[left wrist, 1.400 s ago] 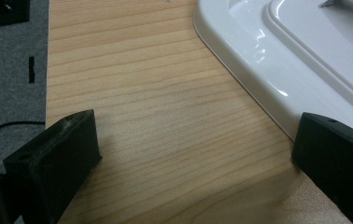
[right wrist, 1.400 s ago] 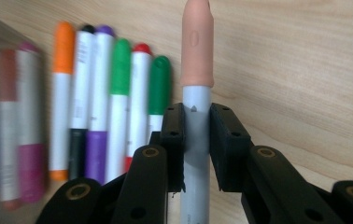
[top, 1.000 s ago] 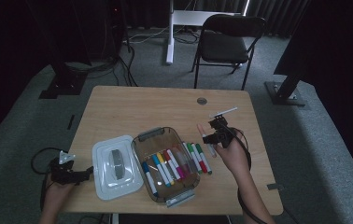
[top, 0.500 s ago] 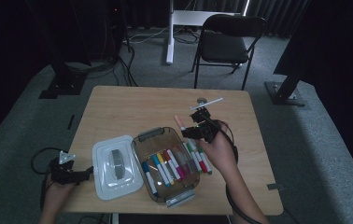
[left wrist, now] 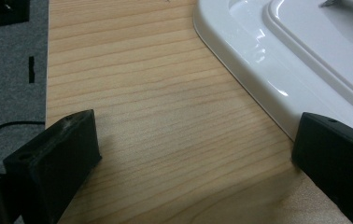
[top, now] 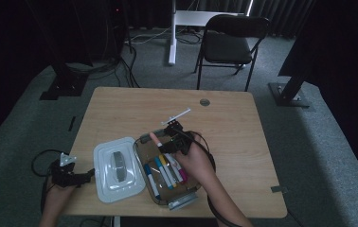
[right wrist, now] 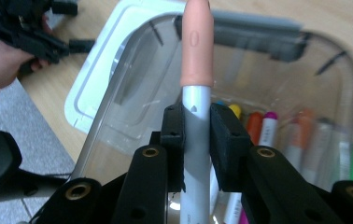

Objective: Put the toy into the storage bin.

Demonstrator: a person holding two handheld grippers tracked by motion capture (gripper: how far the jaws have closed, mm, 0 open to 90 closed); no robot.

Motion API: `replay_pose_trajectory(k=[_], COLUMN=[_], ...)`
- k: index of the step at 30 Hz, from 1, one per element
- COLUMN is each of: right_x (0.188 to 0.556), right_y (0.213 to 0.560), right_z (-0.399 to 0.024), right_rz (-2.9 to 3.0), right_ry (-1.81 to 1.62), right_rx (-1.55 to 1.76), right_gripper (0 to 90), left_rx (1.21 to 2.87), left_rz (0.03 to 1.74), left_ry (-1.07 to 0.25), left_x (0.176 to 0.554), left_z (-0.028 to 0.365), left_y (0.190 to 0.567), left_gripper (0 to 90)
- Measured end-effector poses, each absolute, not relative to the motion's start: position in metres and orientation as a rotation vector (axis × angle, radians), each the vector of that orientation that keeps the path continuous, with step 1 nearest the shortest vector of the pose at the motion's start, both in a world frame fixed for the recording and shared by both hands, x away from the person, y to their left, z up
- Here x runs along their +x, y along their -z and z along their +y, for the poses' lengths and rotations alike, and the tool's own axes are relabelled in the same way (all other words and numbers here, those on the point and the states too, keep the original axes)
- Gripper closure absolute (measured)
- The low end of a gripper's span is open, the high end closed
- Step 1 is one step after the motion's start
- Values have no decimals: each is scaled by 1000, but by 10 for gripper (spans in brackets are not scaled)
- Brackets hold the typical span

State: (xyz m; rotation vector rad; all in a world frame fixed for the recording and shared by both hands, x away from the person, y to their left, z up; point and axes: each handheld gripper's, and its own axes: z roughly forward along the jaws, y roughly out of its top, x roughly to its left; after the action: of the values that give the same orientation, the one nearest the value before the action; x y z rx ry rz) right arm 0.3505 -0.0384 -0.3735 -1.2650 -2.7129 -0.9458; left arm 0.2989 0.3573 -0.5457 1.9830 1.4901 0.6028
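A clear plastic container [top: 143, 163] sits on the wooden table [top: 243, 142] with several coloured markers [top: 166, 171] lying in it. Its white lid [top: 115, 168] lies flat to its left. My right gripper [top: 164, 140] hovers over the container's far left part, shut on a pale marker with a peach cap [top: 155, 138]. The right gripper view has the marker [right wrist: 196, 42] upright between the pads of that gripper [right wrist: 196, 116], above the container [right wrist: 333, 51]. My left gripper [top: 90, 173] rests open at the table's left edge, beside the lid [left wrist: 305, 60], with bare wood between its jaws [left wrist: 195, 130].
A black chair [top: 229, 42] and a white desk leg [top: 172, 33] stand beyond the table. A round cable hole [top: 205, 101] sits near the far edge. Black stand bases rest on the carpet at both sides. A grey latch [top: 183, 202] hangs at the container's near end.
My right gripper has carried the peach-capped marker leftwards, from beside the container's right side to above its far left part. The left gripper has stayed where it was.
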Motion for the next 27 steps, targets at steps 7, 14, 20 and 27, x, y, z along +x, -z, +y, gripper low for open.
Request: replay_pose_trajectory(k=[7, 14, 20, 27], right_x=[351, 354, 357, 360], right_y=[396, 428, 443, 455], right_z=[-23, -3, 7, 14], right_rz=[-2692, -2677, -2669, -2693], right_ry=[875, 752, 695, 606], right_rx=[-1246, -1244, -1246, -1269], right_gripper=[764, 765, 764, 764], left_rx=[1984, 1983, 1981, 1980], left_rz=[1489, 1488, 1488, 1489], left_ry=[-604, -606, -605, -604], left_x=[299, 299, 299, 299], left_z=[357, 357, 357, 357], left_y=[546, 546, 546, 546], left_gripper=[12, 12, 12, 12])
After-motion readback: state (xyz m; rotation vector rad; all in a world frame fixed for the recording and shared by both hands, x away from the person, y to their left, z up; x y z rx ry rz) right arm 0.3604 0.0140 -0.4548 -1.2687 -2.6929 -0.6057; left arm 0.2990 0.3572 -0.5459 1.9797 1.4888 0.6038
